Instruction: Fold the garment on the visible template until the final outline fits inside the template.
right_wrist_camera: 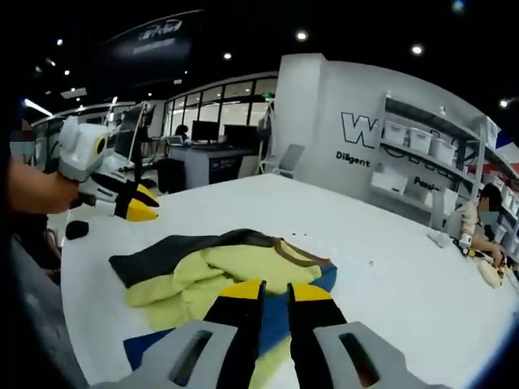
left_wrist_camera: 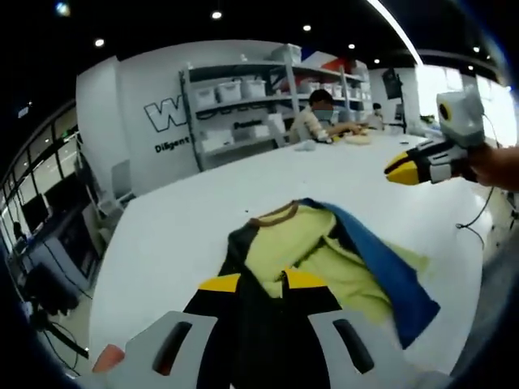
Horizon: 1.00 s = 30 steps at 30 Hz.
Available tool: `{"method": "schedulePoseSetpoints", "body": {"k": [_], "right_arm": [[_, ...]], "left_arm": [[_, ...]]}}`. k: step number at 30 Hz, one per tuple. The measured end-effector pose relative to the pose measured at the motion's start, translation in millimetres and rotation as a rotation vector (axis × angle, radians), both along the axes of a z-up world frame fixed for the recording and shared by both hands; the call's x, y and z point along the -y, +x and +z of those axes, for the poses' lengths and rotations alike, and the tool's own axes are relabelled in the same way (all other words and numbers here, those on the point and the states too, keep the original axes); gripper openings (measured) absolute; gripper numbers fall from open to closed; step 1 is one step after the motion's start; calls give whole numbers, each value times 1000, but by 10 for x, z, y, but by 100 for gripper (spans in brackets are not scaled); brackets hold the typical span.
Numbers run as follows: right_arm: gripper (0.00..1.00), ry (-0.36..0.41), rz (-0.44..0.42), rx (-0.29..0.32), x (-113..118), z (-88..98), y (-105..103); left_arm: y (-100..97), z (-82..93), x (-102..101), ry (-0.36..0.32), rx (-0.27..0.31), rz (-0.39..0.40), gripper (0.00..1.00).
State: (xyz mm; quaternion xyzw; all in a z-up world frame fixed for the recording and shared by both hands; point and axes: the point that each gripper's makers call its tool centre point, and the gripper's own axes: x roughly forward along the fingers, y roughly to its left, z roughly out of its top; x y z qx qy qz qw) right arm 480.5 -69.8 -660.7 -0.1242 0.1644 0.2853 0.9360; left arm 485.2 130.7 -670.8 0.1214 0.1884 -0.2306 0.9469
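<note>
A crumpled garment [left_wrist_camera: 324,259] of yellow, black and blue cloth with a brown collar lies on the white table [left_wrist_camera: 203,203]. In the left gripper view my left gripper [left_wrist_camera: 261,284] hangs over its black near edge, yellow tips close together, holding nothing. My right gripper [left_wrist_camera: 393,170] floats at the right, above the table and apart from the cloth, in a hand. In the right gripper view the garment [right_wrist_camera: 235,263] lies just beyond my right gripper [right_wrist_camera: 277,293], whose jaws are nearly touching over the blue part. My left gripper [right_wrist_camera: 144,212] hovers at the left, off the cloth.
Shelves with white bins [left_wrist_camera: 243,97] stand past the table's far end, where a person [left_wrist_camera: 312,117] sits at work. A thin cable [left_wrist_camera: 474,219] trails at the table's right edge. A small black object [right_wrist_camera: 77,229] lies near the left rim. Desks with monitors [right_wrist_camera: 203,134] stand behind.
</note>
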Motion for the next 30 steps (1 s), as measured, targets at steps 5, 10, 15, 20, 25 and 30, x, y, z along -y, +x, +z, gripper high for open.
{"method": "schedulePoseSetpoints", "body": {"k": [5, 10, 15, 20, 25, 30], "right_arm": [[9, -35, 75, -29, -175, -176, -399], [9, -77, 144, -62, -303, -367, -715], [9, -123, 223, -87, -463, -539, -953], [9, -160, 300, -113, -658, -668, -1099], [9, -200, 365, -132, -793, -806, -1207], [10, -234, 401, -158, -833, -938, -1277]], "left_arm": [[-253, -129, -18, -8, -30, -3, 15], [-488, -263, -42, -1, -61, -11, 15], [-693, -497, -92, 43, -105, -32, 15], [-824, -747, -125, 112, -156, -74, 15], [-862, -906, -123, 170, -190, -125, 13], [-842, -974, -147, 198, -195, -138, 13]]}}
